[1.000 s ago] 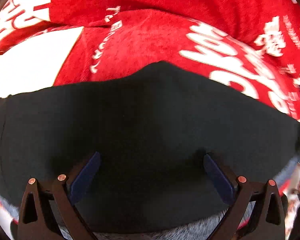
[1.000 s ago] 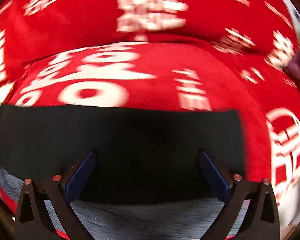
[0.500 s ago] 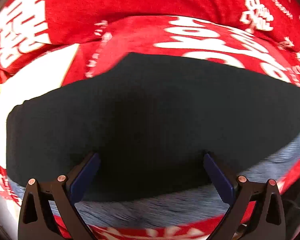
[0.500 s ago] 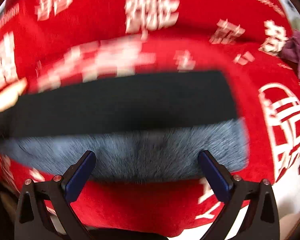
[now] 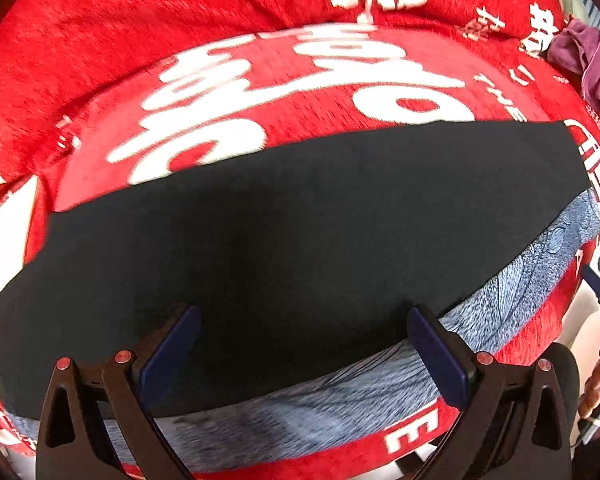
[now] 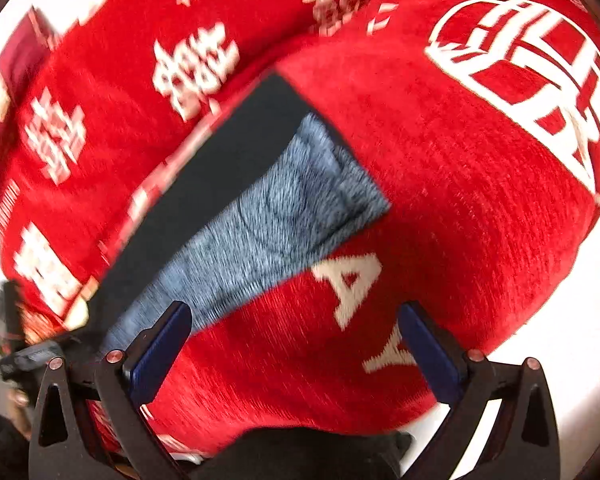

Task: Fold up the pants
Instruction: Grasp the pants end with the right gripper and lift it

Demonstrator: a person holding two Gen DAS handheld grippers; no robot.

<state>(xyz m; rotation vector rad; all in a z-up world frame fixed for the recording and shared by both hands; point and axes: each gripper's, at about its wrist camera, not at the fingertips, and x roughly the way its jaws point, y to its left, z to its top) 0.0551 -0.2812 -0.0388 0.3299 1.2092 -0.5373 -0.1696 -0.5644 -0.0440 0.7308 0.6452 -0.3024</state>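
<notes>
On the red blanket (image 5: pixel 220 40) lie folded pants (image 5: pixel 300 232); both tongs (image 5: pixel 300 344) (image 6: pixel 296 340) gape empty.

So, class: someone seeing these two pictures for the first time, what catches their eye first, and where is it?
The bright red blanket with big white lettering fills both views. Across it lies the folded black pants, a band of blue-grey fleecy lining showing along the near edge. At the bottom of each view, blue-padded fingers stand wide apart, holding nothing.
</notes>
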